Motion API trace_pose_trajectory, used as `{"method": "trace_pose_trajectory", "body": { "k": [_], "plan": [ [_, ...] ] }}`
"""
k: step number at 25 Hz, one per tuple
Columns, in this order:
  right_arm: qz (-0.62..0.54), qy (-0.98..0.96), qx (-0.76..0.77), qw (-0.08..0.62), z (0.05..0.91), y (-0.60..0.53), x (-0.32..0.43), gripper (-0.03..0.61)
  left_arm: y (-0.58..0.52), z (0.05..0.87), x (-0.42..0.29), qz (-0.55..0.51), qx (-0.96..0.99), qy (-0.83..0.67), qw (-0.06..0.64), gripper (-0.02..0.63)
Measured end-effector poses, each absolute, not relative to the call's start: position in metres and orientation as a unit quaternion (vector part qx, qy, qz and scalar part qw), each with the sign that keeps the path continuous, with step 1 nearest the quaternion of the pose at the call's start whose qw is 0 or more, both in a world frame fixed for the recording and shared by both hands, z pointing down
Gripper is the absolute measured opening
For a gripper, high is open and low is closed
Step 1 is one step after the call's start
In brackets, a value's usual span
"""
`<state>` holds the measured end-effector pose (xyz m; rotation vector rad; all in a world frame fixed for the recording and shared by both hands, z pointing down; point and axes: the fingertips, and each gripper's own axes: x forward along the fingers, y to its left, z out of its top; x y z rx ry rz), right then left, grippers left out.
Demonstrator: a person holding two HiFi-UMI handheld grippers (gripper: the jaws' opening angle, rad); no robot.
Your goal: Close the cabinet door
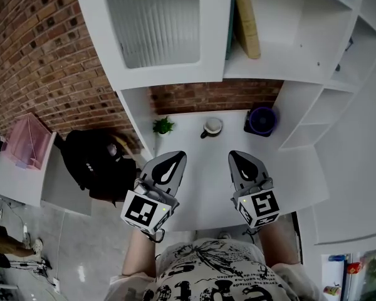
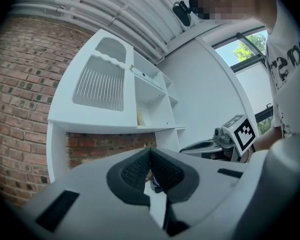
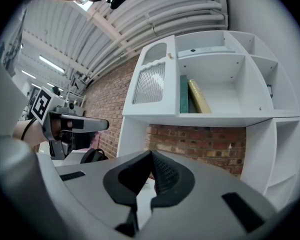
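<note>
A small plant (image 1: 163,126) stands at the back of the white counter (image 1: 200,193), ahead of the left gripper (image 1: 175,157). A mug (image 1: 211,127) sits ahead too, between the lines of both grippers. A dark round container (image 1: 262,120) lies ahead of the right gripper (image 1: 237,157), slightly to its right. Books (image 1: 246,22) lean above and ahead of that gripper. Left of the left gripper, a black bag (image 1: 94,162) and a pink rack (image 1: 28,142) sit by the brick wall (image 1: 31,55).

We find a plant (image 1: 163,126) left of a mug (image 1: 211,127) on the surface (image 1: 200,180) (both at the back); above, books (image 1: 247,24) stand right of the cabinet door (image 1: 153,24).
</note>
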<state>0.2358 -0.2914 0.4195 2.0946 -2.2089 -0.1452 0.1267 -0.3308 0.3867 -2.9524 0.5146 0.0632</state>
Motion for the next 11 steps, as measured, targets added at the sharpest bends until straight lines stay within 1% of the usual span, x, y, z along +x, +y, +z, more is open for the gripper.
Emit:
{"method": "trace_pose_trajectory", "body": {
  "k": [11],
  "plan": [
    [-0.049,-0.731,0.68,0.039,0.419,-0.3,0.249,0.012,-0.342,0.387,0.138,0.023,-0.981,0.182,0.069,0.014]
  ]
}}
